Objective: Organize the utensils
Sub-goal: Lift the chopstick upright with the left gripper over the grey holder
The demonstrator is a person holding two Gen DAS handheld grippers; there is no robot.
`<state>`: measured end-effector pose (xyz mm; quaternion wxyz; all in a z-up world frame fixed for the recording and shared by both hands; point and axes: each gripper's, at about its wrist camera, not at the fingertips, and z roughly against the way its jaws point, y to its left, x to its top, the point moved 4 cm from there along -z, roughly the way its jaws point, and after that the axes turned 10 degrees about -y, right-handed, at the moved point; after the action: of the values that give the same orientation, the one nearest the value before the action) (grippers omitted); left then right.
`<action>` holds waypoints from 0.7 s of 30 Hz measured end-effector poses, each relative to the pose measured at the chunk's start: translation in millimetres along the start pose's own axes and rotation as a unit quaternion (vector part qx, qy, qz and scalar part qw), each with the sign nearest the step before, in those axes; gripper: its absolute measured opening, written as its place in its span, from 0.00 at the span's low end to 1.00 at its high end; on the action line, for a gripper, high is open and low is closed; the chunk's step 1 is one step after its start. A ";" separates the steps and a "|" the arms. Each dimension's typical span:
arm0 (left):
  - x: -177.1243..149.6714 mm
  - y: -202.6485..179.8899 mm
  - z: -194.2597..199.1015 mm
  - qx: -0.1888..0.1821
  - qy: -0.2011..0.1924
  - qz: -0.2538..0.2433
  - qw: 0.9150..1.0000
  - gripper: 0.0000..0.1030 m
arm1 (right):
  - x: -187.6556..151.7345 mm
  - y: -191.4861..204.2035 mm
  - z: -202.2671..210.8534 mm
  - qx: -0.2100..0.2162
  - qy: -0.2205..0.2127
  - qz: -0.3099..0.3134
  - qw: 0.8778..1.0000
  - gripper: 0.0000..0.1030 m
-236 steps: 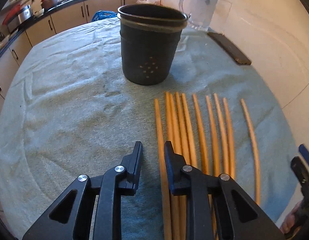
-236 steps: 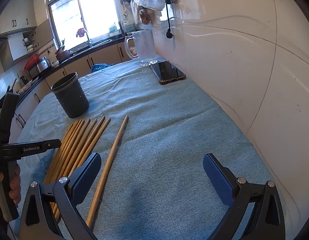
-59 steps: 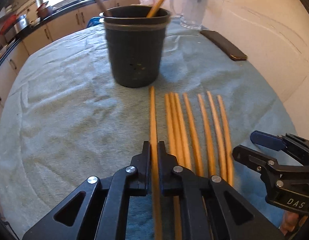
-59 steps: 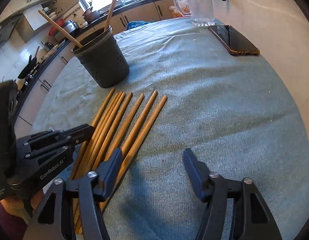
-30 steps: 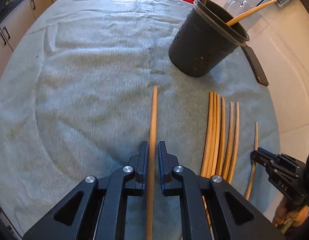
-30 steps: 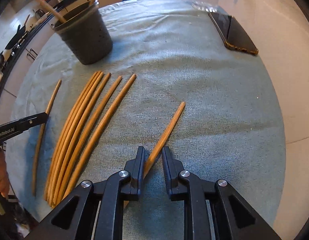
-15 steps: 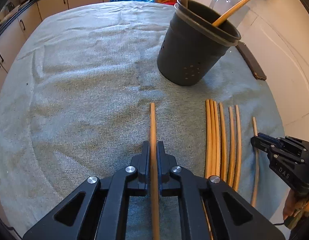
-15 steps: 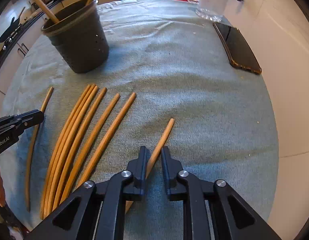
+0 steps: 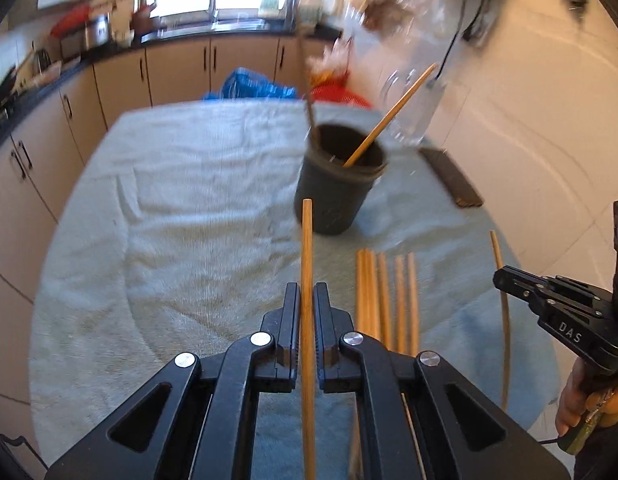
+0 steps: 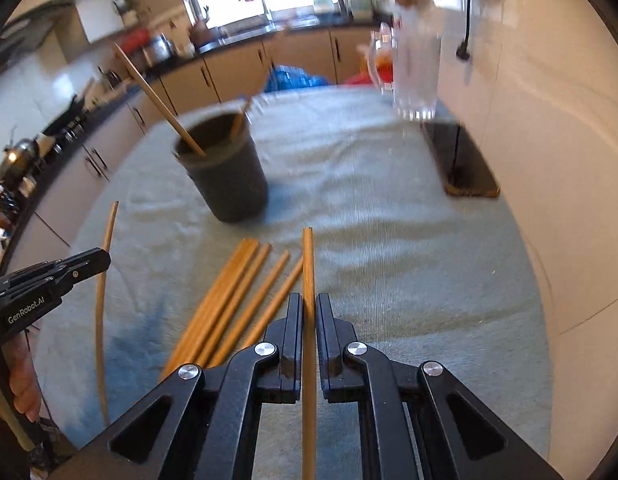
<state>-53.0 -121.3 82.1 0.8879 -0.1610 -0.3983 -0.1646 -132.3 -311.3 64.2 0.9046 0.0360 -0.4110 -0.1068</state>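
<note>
Left tool (image 9: 307, 312) clamps one stick (image 9: 307, 264) lengthwise, tip forward for dropping in. Right tool (image 10: 308, 316) likewise clamps another stick (image 10: 307, 272). Loose sticks (image 10: 237, 300) lie on bench (image 10: 389, 240). Holder (image 9: 341, 184) at 12 o'clock, two sticks inside.

Glass jug (image 10: 415, 76) and dark phone (image 10: 463, 160) on the grey-blue tablecloth (image 10: 373, 208).

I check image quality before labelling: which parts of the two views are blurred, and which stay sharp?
Left wrist view: the left tool and its chopstick are sharp; the black holder and glass jug are smeared by motion.
Right wrist view: the right tool is crisp; the holder, phone and window glare are blurred.
</note>
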 end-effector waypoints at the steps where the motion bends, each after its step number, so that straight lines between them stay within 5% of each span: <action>1: 0.3 -3.8 9.9 -0.002 -0.011 -0.004 1.000 0.06 | 1.0 1.2 5.8 0.001 -0.009 0.001 1.000 0.07; 9: -1.0 -21.5 53.9 0.009 -0.072 -0.029 0.997 0.06 | -5.6 0.5 61.1 0.015 -0.111 -0.012 0.994 0.07; 21: -3.0 -18.9 104.9 0.022 -0.122 -0.020 0.992 0.06 | 12.2 -0.7 121.8 0.044 -0.191 -0.009 0.981 0.07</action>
<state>-131.4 -94.0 148.8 0.8326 -0.1522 -0.5104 -0.1521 -216.1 -312.0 153.4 0.8063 0.0584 -0.5797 -0.1018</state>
